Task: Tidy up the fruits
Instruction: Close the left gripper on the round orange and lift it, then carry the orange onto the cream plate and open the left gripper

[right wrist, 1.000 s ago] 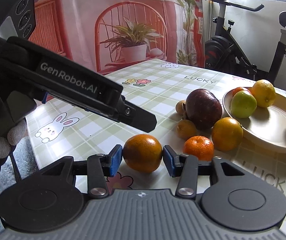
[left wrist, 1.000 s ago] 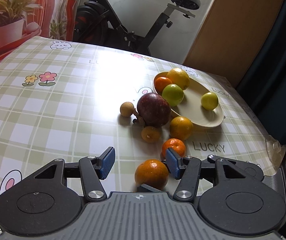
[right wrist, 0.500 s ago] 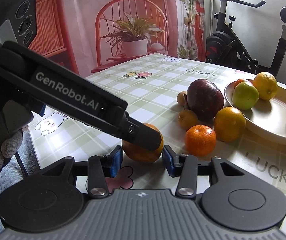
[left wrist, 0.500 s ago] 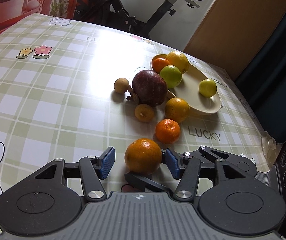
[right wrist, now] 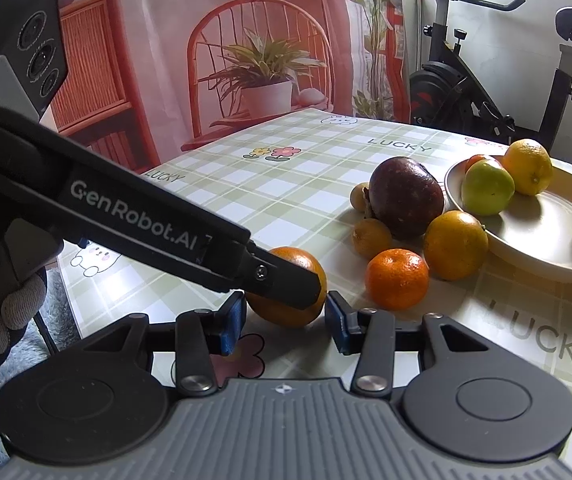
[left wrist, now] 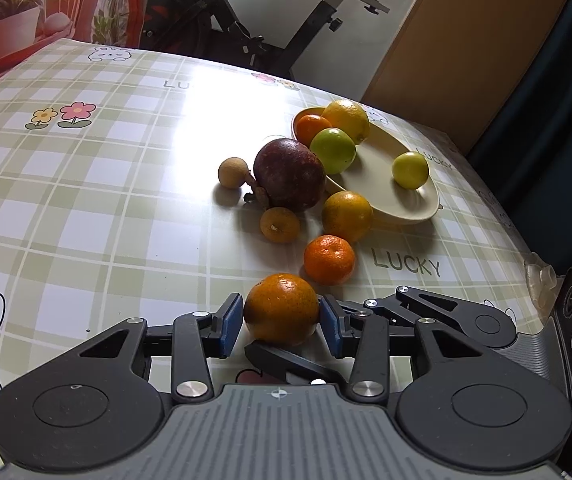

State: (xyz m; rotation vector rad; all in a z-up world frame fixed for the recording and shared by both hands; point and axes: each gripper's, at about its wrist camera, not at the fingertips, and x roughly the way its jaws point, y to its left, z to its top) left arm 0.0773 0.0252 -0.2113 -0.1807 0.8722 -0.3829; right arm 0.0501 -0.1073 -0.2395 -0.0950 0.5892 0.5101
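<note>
bowl: four fruits | left tool: clamps orange

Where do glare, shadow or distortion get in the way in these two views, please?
Left wrist view: window glare whitens the tablecloth behind the fruit, and the fisheye bows the table edge. Right wrist view: the window is blown out at top right, and the left tongs cover part of the orange.

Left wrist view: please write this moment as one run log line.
left gripper: shut on round orange citrus fruit | right gripper: open, fingers flank same fruit | cream oval plate: four fruits
</note>
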